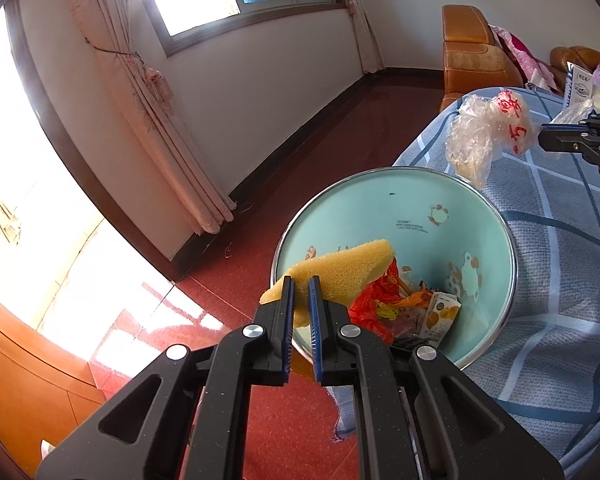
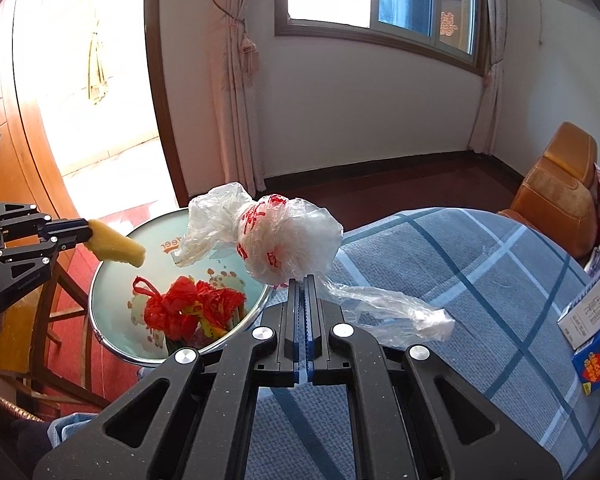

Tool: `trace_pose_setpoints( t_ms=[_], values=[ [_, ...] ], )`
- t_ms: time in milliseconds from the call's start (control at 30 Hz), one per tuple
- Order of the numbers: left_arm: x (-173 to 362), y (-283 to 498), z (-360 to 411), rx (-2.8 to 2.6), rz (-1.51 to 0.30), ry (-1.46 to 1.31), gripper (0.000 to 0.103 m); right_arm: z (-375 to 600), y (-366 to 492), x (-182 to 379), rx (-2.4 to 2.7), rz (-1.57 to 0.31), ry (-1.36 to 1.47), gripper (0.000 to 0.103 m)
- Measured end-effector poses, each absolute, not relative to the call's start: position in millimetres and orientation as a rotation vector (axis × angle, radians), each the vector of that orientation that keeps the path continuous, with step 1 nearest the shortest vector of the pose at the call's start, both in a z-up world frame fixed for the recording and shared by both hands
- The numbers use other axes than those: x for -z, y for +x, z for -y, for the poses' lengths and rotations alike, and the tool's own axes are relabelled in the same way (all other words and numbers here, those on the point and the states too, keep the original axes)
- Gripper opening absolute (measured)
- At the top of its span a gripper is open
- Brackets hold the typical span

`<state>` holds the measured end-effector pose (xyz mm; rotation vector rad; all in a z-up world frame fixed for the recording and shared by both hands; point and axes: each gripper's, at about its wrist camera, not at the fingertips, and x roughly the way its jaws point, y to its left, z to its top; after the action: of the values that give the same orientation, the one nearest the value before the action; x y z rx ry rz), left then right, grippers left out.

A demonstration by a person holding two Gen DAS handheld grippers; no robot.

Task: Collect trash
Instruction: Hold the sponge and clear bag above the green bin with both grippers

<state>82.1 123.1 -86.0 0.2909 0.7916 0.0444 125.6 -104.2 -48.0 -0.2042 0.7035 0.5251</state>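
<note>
My left gripper is shut on one end of a yellow sponge, which hangs over the near side of a pale green basin. Inside the basin lie a crumpled red plastic bag and a small juice carton. My right gripper is shut on a clear plastic bag with red print, held in the air by the basin's table-side rim. The right wrist view also shows the left gripper with the sponge at the left.
The basin sits at the edge of a table under a blue checked cloth. Cardboard boxes lie at the table's right. An orange armchair stands behind. A wooden chair and red floor lie beyond the basin.
</note>
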Motion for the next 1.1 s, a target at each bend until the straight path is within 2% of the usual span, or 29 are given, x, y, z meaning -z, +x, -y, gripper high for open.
trace_pose_setpoints(
  t_ms=[1100],
  values=[
    [91, 82, -129, -0.061, -0.795, 0.274, 0.007, 84, 123, 49, -0.556, -0.708, -0.236, 0.003]
  ],
)
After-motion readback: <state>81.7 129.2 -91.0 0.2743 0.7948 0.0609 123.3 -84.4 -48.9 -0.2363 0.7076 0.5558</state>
